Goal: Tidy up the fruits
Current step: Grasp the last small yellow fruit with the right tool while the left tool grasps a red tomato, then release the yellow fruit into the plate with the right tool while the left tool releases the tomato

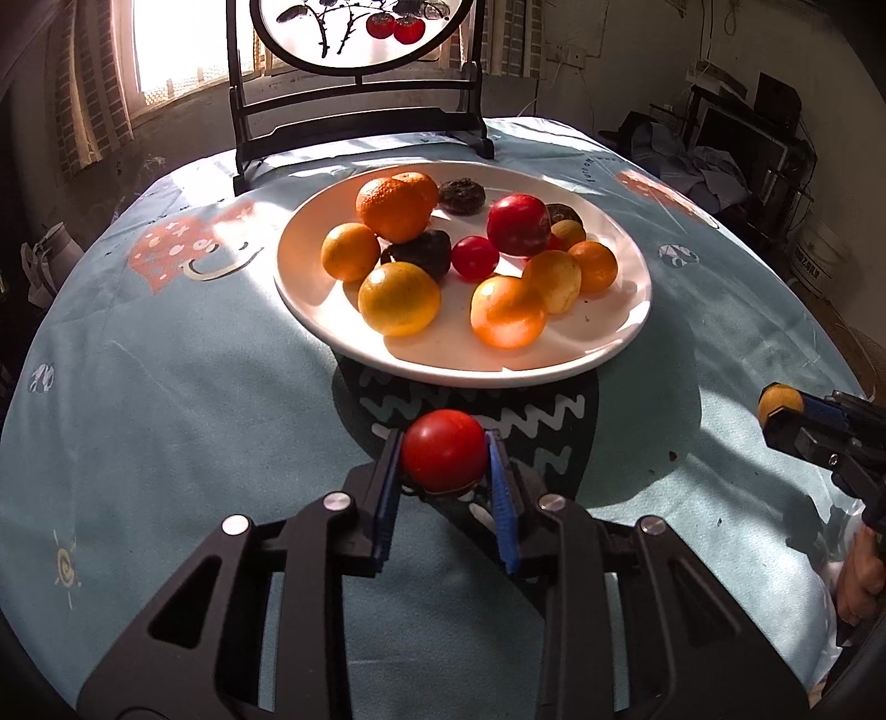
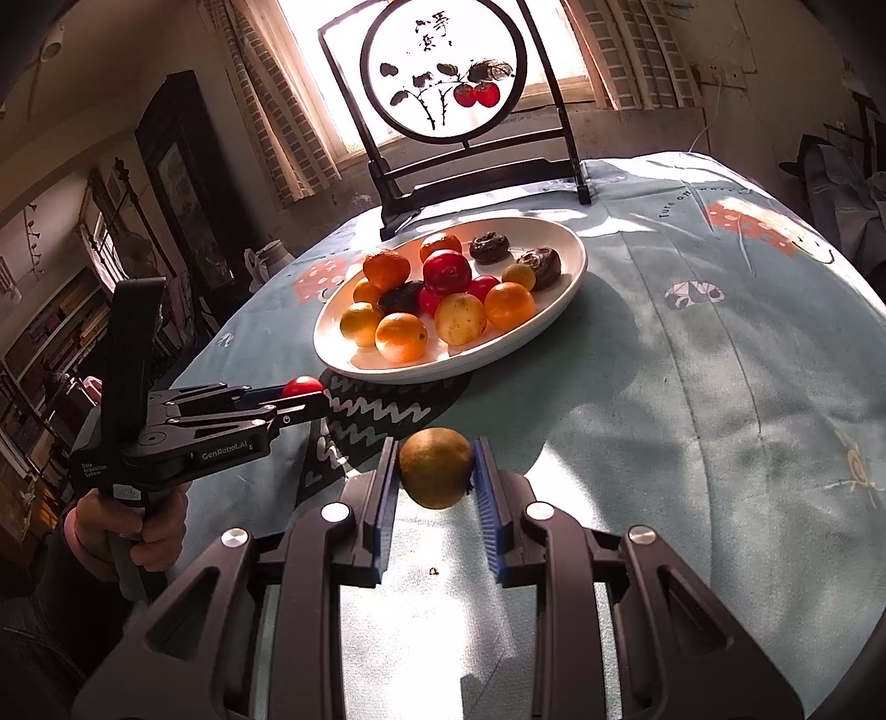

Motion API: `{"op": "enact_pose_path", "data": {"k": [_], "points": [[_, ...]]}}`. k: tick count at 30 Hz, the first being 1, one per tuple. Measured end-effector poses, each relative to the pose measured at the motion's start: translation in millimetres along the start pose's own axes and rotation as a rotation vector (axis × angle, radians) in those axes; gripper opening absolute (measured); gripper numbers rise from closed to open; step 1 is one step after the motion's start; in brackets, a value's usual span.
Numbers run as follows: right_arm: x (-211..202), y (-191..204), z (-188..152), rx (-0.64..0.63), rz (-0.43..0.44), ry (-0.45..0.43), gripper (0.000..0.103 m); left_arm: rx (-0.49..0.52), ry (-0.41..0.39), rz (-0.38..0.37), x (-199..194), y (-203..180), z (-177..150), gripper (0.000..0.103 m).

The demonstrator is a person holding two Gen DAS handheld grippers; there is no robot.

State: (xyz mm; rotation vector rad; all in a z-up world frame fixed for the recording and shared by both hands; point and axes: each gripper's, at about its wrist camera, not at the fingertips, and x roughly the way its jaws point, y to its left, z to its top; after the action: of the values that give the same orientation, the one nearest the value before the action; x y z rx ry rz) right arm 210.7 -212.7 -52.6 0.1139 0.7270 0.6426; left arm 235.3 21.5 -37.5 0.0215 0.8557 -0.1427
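Observation:
A white plate [image 1: 620, 338] on the round table holds several oranges, yellow fruits, red fruits and dark dried fruits; it also shows in the right wrist view [image 2: 559, 310]. My left gripper [image 1: 444, 459] is shut on a red fruit [image 1: 443, 451] just in front of the plate's near rim, above the cloth. It shows in the right wrist view [image 2: 302, 393] at the left. My right gripper [image 2: 436, 471] is shut on a yellow-green fruit [image 2: 436, 468], to the right of the left one. It shows at the right edge of the left wrist view [image 1: 783, 412].
A dark wooden stand with a round painted screen [image 1: 360, 33] stands behind the plate at the table's far edge. The table wears a light blue patterned cloth [image 1: 166, 387]. Furniture and clutter [image 1: 747, 138] surround the table.

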Motion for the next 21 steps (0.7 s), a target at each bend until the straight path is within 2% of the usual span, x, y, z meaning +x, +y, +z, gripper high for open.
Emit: {"op": "enact_pose_path", "data": {"k": [3, 6, 8, 12, 16, 21], "points": [[1.2, 11.2, 17.6, -0.051, 0.006, -0.005, 0.027, 0.022, -0.056, 0.034, -11.7, -4.3, 15.0, 0.030], [-2.1, 18.4, 50.4, -0.083, 0.002, -0.098, 0.027, -0.004, -0.084, 0.033, -14.6, -0.5, 39.8, 0.030], [1.6, 16.4, 74.0, -0.072, 0.017, -0.154, 0.027, -0.023, -0.098, 0.042, -12.2, 3.9, 57.3, 0.030], [29.2, 3.2, 111.9, -0.032, 0.009, -0.204, 0.027, -0.048, -0.125, 0.066, 0.8, 12.7, 90.5, 0.030], [68.7, -13.9, 132.9, 0.010, -0.004, -0.170, 0.027, -0.096, -0.114, 0.070, 23.3, 28.2, 114.0, 0.030], [107.8, -32.7, 141.5, 0.051, -0.008, -0.097, 0.027, -0.128, -0.086, 0.068, 45.4, 40.5, 124.1, 0.030]]}}
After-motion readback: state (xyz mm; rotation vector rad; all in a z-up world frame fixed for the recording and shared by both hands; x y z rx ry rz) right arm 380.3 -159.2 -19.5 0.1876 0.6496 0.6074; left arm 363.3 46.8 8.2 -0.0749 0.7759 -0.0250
